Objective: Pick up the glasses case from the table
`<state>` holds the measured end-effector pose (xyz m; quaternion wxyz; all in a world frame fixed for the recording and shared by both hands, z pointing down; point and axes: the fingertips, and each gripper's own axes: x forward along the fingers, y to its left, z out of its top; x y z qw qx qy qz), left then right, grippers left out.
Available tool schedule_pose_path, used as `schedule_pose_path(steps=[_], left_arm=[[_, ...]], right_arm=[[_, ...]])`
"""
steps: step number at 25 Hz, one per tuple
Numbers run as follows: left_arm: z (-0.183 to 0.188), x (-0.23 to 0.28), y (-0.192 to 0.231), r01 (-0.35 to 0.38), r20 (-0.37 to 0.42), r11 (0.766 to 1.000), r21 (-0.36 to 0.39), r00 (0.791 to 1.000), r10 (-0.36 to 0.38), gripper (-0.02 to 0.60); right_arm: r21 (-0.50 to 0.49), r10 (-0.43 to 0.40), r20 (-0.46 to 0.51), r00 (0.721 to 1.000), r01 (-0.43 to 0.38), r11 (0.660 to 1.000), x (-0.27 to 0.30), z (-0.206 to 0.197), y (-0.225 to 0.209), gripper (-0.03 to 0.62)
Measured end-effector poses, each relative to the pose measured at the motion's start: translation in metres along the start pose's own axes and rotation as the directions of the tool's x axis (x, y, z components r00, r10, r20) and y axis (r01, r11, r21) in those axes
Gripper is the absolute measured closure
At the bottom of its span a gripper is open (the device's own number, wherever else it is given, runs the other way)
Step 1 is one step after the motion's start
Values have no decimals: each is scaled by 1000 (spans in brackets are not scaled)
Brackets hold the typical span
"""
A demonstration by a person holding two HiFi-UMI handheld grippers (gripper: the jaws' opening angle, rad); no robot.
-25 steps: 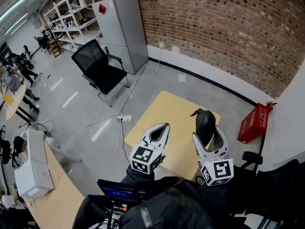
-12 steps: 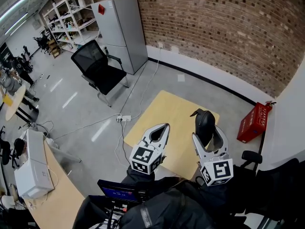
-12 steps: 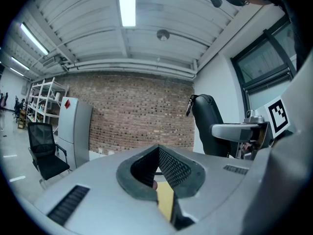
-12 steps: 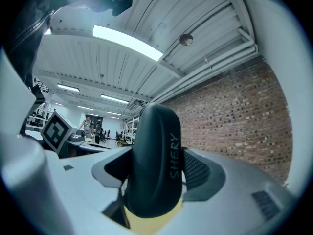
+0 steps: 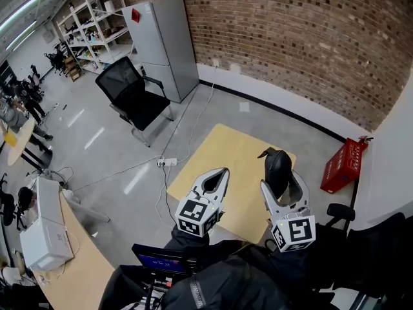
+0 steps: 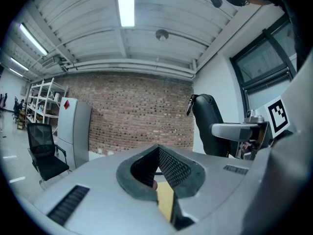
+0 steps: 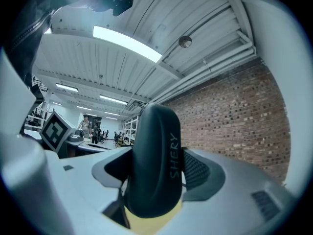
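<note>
Closest to the camera, the person's dark sleeves (image 5: 213,279) filled the bottom of the head view, each running up into a gripper with its marker cube. The left gripper (image 5: 221,172) pointed away from the body, its jaws clenched together with nothing between them; its own view showed the ribbed pads meeting at a point. Just to its right, the right gripper (image 5: 282,181) had its jaws clamped on the glasses case (image 5: 277,168). The case was black and oval and stood upright between the jaws with its rounded end sticking out past the tips. The right gripper view showed the word SHERY printed along its edge. The case was off the surface, carried in the jaws above the right part of the pale wooden desk (image 5: 229,163).

Beyond the desk, a white power strip (image 5: 169,161) lay on the grey floor (image 5: 116,154), with a cable trailing off. A red crate (image 5: 346,165) sat to the right by the wall. Farther off stood a black office chair (image 5: 132,95), then a grey fridge (image 5: 162,44), against the brick wall (image 5: 290,37).
</note>
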<state>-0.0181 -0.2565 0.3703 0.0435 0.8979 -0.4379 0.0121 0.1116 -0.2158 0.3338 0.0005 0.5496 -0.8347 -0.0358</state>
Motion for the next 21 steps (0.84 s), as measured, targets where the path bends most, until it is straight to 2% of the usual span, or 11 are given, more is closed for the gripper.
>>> schedule_pose_path(steps=[21], left_arm=[[-5, 4, -8, 9, -14, 1000, -5, 1000, -9, 581]], right_arm=[[12, 5, -12, 1000, -5, 1000, -6, -6, -4, 270]])
